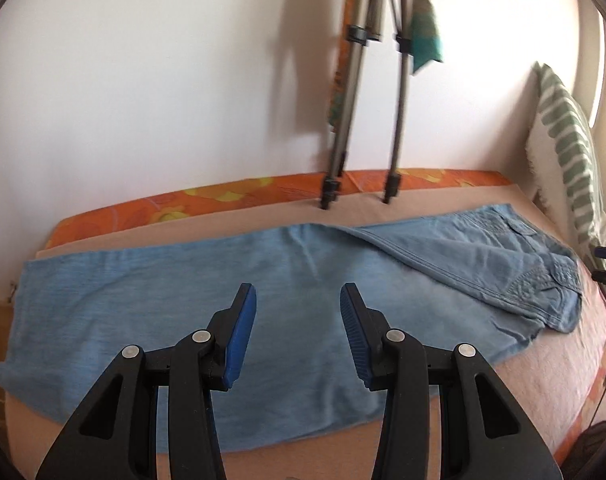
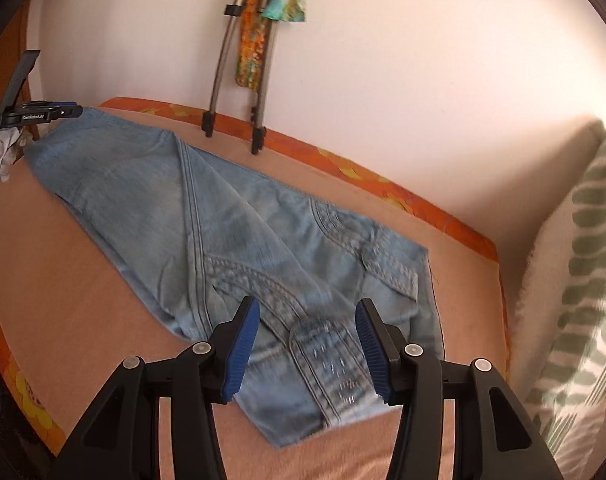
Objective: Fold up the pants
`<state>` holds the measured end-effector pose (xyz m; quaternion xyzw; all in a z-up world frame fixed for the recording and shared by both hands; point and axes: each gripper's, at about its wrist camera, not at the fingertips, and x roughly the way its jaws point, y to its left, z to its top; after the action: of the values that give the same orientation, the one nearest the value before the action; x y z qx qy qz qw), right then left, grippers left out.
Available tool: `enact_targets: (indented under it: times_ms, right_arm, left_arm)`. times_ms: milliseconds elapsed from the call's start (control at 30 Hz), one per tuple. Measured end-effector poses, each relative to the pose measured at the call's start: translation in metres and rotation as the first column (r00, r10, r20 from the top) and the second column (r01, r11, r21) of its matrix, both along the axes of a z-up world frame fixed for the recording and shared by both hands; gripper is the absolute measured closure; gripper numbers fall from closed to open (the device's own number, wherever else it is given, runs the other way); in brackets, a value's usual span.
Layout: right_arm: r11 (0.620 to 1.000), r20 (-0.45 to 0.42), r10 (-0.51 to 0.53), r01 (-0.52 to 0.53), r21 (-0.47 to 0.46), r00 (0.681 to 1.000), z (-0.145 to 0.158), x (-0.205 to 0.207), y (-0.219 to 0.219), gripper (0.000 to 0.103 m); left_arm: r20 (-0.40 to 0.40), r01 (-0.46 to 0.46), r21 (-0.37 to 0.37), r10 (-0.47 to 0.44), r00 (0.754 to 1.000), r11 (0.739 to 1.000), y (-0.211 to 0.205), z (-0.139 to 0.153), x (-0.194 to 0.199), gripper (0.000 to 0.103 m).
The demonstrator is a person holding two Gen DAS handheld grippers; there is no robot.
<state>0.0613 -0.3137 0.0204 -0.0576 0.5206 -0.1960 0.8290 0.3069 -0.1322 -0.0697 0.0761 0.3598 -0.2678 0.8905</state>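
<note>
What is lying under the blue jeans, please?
The blue jeans lie on a beige cover over the bed; an orange flowered sheet shows at the far edge. What the cover hides beneath the jeans cannot be seen.

We are in a home bedroom: a bed (image 1: 543,364) under a plain beige cover, an orange flowered sheet (image 1: 223,194) along the white wall, a green-striped pillow (image 2: 575,280), and a tripod (image 1: 359,92) standing on the mattress
</note>
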Motion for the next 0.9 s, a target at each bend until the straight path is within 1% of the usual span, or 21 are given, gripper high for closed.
enact_targets:
  times_ms: [100,133,200,267,300,400,533,567,667,733,767,800,867,900]
  right_arm:
    - [0.999,-0.030,-0.040,0.039,-0.009,0.999,-0.014,-0.033,-0.005,0.053]
    - [0.999,-0.042,-0.053,0.053,0.002,0.998,-0.020,-0.043,-0.008,0.053]
    - [0.998,-0.057,-0.067,0.068,0.005,0.996,-0.028,-0.057,-0.010,0.058]
    - [0.998,-0.072,-0.062,0.061,-0.012,0.995,-0.035,-0.070,-0.010,0.059]
    - [0.998,-0.076,-0.061,0.062,0.010,0.995,-0.036,-0.076,-0.011,0.059]
    - [0.982,-0.050,-0.074,0.081,0.170,0.996,-0.044,-0.085,-0.017,0.058]
    - [0.960,-0.032,-0.072,0.078,0.270,0.997,-0.054,-0.083,-0.019,0.050]
    - [0.953,-0.031,-0.067,0.073,0.293,0.997,-0.058,-0.082,-0.019,0.047]
    - [0.946,-0.038,-0.049,0.059,0.319,0.998,-0.068,-0.077,-0.013,0.047]
    - [0.949,-0.043,-0.037,0.049,0.312,0.998,-0.074,-0.072,-0.008,0.047]
    - [0.953,-0.043,-0.029,0.040,0.302,0.999,-0.076,-0.070,-0.005,0.050]
    - [0.956,-0.047,-0.020,0.033,0.290,0.999,-0.077,-0.069,-0.002,0.060]
    - [0.959,-0.056,-0.009,0.024,0.281,0.998,-0.080,-0.066,0.001,0.073]
    - [0.962,-0.053,-0.007,0.021,0.271,0.999,-0.080,-0.065,0.002,0.083]
  left_arm:
    - [-0.033,0.095,0.028,-0.094,0.995,0.995,-0.036,-0.011,-0.019,0.061]
    - [-0.040,0.125,0.034,-0.124,0.992,0.992,-0.045,-0.013,-0.025,0.061]
    - [-0.059,0.189,0.047,-0.186,0.981,0.981,-0.067,-0.020,-0.040,0.061]
    - [-0.077,0.238,0.052,-0.234,0.969,0.970,-0.085,-0.028,-0.054,0.061]
    - [-0.087,0.265,0.059,-0.260,0.962,0.962,-0.097,-0.031,-0.060,0.061]
    - [-0.097,0.339,0.084,-0.331,0.939,0.937,-0.123,-0.035,-0.078,0.061]
    - [-0.118,0.405,0.101,-0.393,0.912,0.909,-0.152,-0.043,-0.091,0.061]
    - [-0.125,0.417,0.108,-0.403,0.906,0.903,-0.158,-0.045,-0.094,0.061]
    - [-0.145,0.459,0.125,-0.441,0.886,0.880,-0.175,-0.054,-0.102,0.061]
    - [-0.155,0.476,0.128,-0.456,0.876,0.870,-0.182,-0.058,-0.104,0.061]
    - [-0.158,0.481,0.130,-0.461,0.873,0.867,-0.184,-0.060,-0.105,0.061]
    - [-0.160,0.485,0.132,-0.464,0.871,0.864,-0.186,-0.062,-0.106,0.061]
    - [-0.163,0.491,0.137,-0.470,0.868,0.860,-0.189,-0.065,-0.106,0.061]
    - [-0.166,0.492,0.136,-0.470,0.867,0.860,-0.191,-0.066,-0.105,0.061]
